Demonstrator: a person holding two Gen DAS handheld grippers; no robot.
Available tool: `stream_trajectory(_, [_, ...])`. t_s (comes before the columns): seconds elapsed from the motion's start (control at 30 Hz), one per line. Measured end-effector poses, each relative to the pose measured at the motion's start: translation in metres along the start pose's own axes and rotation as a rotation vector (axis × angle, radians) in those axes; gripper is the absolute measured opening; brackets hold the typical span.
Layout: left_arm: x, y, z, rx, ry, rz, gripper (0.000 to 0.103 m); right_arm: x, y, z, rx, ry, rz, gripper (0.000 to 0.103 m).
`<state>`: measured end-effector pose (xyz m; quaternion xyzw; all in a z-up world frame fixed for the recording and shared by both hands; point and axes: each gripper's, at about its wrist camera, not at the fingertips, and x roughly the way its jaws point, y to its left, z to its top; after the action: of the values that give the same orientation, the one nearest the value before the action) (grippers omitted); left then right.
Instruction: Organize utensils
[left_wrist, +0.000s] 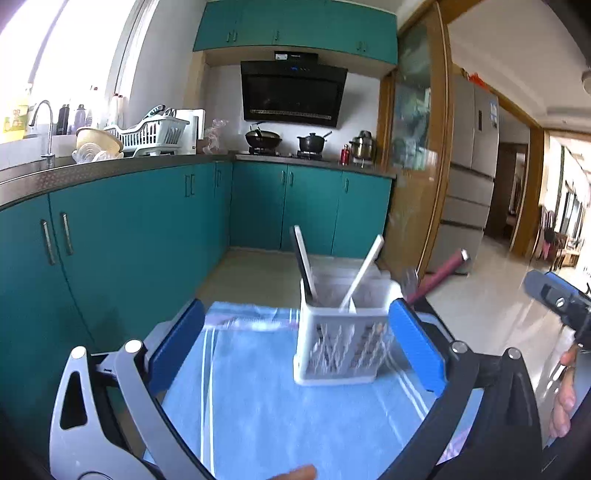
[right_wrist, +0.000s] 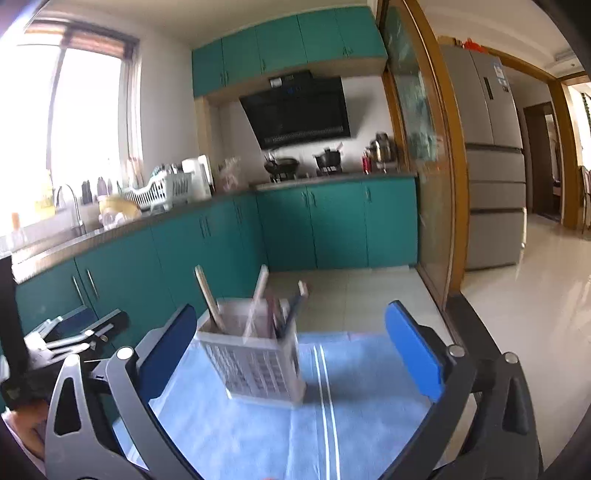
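While both grippers (left_wrist: 297, 339) (right_wrist: 291, 343) gape wide, a slotted white plastic caddy (left_wrist: 341, 347) holds slim utensils (left_wrist: 360, 277)

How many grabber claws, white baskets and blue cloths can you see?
Grippers: 2, the left gripper and the right gripper, both open
White basket: 1
Blue cloth: 1
Total: 4

Utensils (left_wrist: 306, 258) stand in caddy (left_wrist: 340, 354) on cloth (left_wrist: 258, 406).

We are seeing bare blue cloth (left_wrist: 258, 387) lying open all around; only the utensil caddy (left_wrist: 341, 343), handles sticking up, is obstructing.
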<state>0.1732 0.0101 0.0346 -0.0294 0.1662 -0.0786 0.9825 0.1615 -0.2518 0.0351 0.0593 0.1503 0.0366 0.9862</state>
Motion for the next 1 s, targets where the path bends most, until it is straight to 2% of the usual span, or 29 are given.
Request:
stream_trajectory(0.1, [-0.014, -0.006, -0.022, 0.025, 0.042, 0.014, 0.099, -0.011, 0.003, -0.026, 0.002, 0.034, -0.053, 0.100])
stream_trajectory(0.27, [-0.040, -0.015, -0.054, 0.074, 0.080, 0.030, 0.099, -0.028, 0.018, -0.064, -0.067, 0.124, -0.110, 0.100])
stream_trajectory(0.4, [-0.068, -0.016, -0.074, 0.102, 0.096, 0.042, 0.099, -0.053, 0.027, -0.082, -0.086, 0.095, -0.146, 0.100])
stream_trajectory(0.57, [-0.116, -0.009, -0.092, 0.064, 0.057, 0.028, 0.099, -0.100, 0.039, -0.095, -0.046, 0.034, -0.122, 0.100])
stream_trajectory(0.67, [-0.133, -0.007, -0.099, 0.050, 0.050, 0.033, 0.099, -0.130, 0.047, -0.106, -0.051, -0.028, -0.157, 0.100])
stream_trajectory(0.8, [-0.152, -0.011, -0.100, 0.081, 0.036, 0.020, 0.099, -0.146, 0.056, -0.113, -0.086, -0.051, -0.215, 0.100])
stream_trajectory(1.0, [-0.174, -0.013, -0.095, 0.108, -0.021, 0.034, 0.099, -0.158, 0.057, -0.117, -0.080, -0.048, -0.228, 0.100])
